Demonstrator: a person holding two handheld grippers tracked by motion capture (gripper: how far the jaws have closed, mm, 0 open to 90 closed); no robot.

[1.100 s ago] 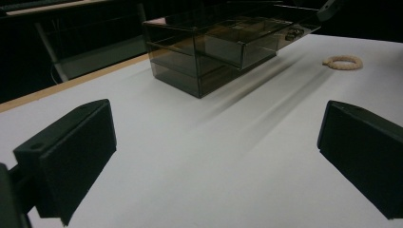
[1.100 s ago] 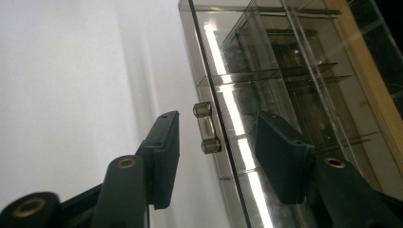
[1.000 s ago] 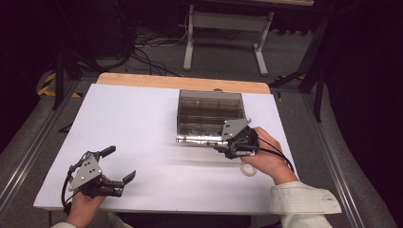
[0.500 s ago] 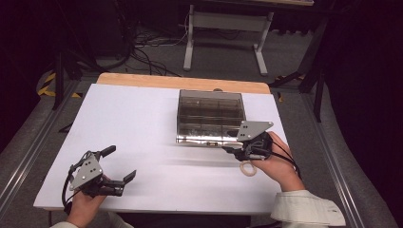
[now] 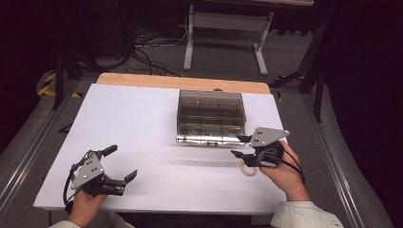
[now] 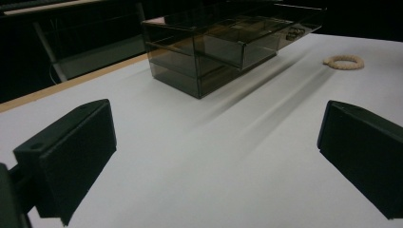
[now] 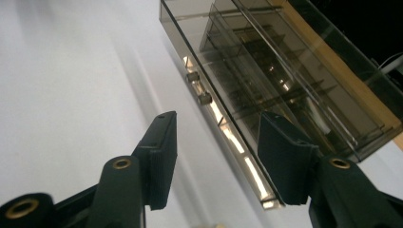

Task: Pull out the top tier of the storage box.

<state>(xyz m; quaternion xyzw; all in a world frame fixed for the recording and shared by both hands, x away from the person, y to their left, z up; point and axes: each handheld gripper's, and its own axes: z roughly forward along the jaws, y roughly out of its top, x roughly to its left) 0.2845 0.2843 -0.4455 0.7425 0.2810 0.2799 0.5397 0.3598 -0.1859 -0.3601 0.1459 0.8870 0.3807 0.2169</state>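
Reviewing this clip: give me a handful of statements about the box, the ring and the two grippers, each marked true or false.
1. The right gripper has its jaws open with nothing between them. True.
2. The cord ring lies inside the box. False: it lies on the white table, beside the box and close to the right gripper.
3. The smoky see-through box has a drawer pulled partly out. True; the left gripper view shows it sticking out.
4. The left gripper holds the ring. False: its jaws are wide open and empty, far from the ring.
5. The box stands at the table's near left corner. False: it stands toward the far right side.
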